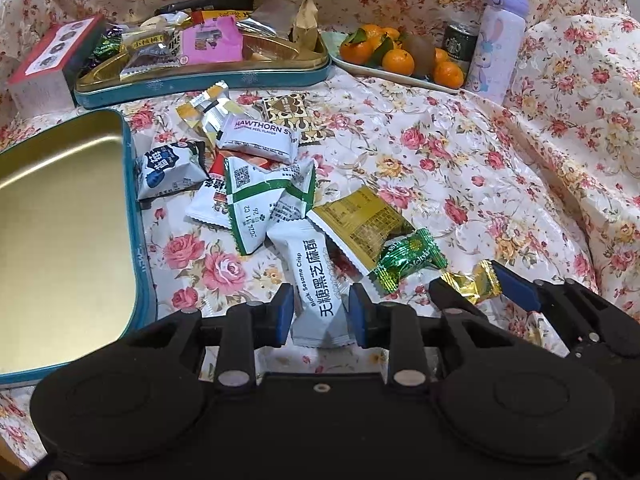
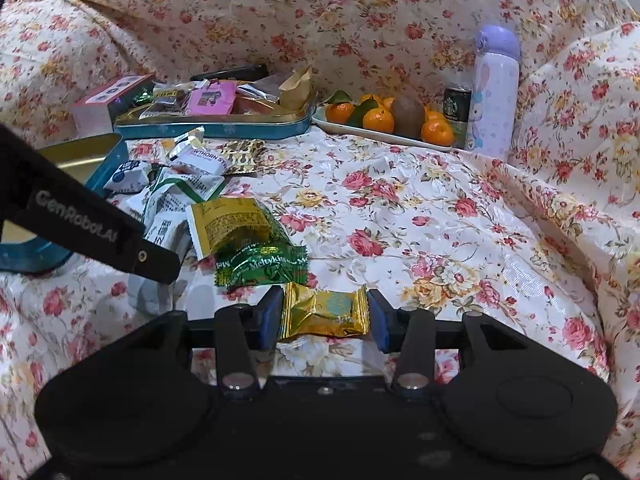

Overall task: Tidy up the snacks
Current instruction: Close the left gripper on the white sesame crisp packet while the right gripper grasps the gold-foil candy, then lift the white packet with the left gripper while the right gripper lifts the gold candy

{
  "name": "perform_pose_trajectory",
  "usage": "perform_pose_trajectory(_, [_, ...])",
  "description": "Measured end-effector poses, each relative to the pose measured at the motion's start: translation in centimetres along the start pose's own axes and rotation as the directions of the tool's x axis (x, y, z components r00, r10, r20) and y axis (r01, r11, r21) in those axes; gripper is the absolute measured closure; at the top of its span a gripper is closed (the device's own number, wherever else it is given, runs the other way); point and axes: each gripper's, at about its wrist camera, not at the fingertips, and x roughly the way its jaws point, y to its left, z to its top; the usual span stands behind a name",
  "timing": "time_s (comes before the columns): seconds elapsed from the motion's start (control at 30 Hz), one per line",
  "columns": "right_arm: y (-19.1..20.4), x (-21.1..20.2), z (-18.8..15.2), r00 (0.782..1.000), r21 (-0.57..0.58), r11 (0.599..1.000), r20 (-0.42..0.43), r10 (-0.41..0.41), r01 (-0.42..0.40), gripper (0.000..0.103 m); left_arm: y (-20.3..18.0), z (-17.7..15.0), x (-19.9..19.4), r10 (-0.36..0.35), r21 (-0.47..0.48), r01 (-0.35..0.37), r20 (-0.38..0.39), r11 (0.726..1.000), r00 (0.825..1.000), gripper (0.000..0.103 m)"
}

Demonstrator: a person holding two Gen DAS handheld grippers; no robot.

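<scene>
Hiding the lower part of both views behind black gripper bodies, with whatever sits beneath them unseen. Cut off at the left edge: an empty gold-lined tin (image 1: 60, 220), just beside the loose pile, mostly blocked in the right wrist view by the lettered side of the left tongs (image 1: 322, 308). Half buried in that pile: several white packets, print mostly unreadable, with a hawthorn packet (image 1: 260, 136) uppermost toward the back. Farther back, a second tin (image 1: 200, 80) heaped with wrappers too jumbled to tell apart. Partly hidden between the mandarins (image 1: 398, 60) and the lilac bottle (image 1: 496, 40): a dark can (image 1: 460, 44). Left tongs held low and level over the floral cloth (image 1: 440, 152), fingers parted to either side of the white sesame crisp packet (image 1: 316, 280), flat on the cloth at the near end of the pile; cannot tell whether the pads press it. Right tongs (image 2: 325, 312) just beside them on the right, angled inward, clamped on the gold candy (image 2: 320, 308) with a pad meeting each crimped end, directly in front of the green candy (image 2: 260, 264) and the yellow packet (image 2: 232, 224).
</scene>
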Motion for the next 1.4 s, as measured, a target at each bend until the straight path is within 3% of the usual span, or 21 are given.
perform_pose_trajectory(0.3, [-0.6, -0.5, -0.4, 1.0, 0.041, 0.999, -0.008, -0.006, 0.006, 0.055, 0.2, 0.5, 1.0, 0.013, -0.017, -0.013, -0.001, 1.0, 1.0, 0.064])
perform_pose_trajectory(0.63, [-1.1, -1.8, 0.1, 1.0, 0.144, 0.989, 0.02, -0.018, 0.015, 0.047, 1.5, 0.0, 0.0, -0.001, -0.065, 0.0, -0.024, 0.998, 1.0, 0.073])
perform_pose_trajectory(0.73, [-1.5, -2.6, 0.3, 1.0, 0.215, 0.977, 0.017, -0.009, 0.005, 0.047, 2.0, -0.7, -0.1, -0.002, -0.065, 0.001, -0.024, 0.998, 1.0, 0.07])
perform_pose_trajectory(0.9, [-2.0, -3.2, 0.2, 0.996, 0.356, 0.932, -0.029, 0.079, -0.064, 0.047, 2.2, -1.1, -0.1, -0.005, -0.068, 0.004, -0.01, 0.998, 1.0, 0.067])
perform_pose_trajectory(1.1, [-2.2, -2.1, 0.0, 0.986, 0.487, 0.869, -0.087, 0.144, -0.084, 0.047, 1.2, -1.5, 0.1, 0.037, 0.005, -0.037, 0.009, 0.999, 0.999, 0.067])
perform_pose_trajectory(1.4, [-3.1, 1.2, 2.1, 0.986, 0.492, 0.867, -0.085, 0.144, -0.085, 0.047, 3.7, -0.7, 0.2, -0.063, -0.127, 0.06, -0.024, 0.99, 0.998, 0.067])
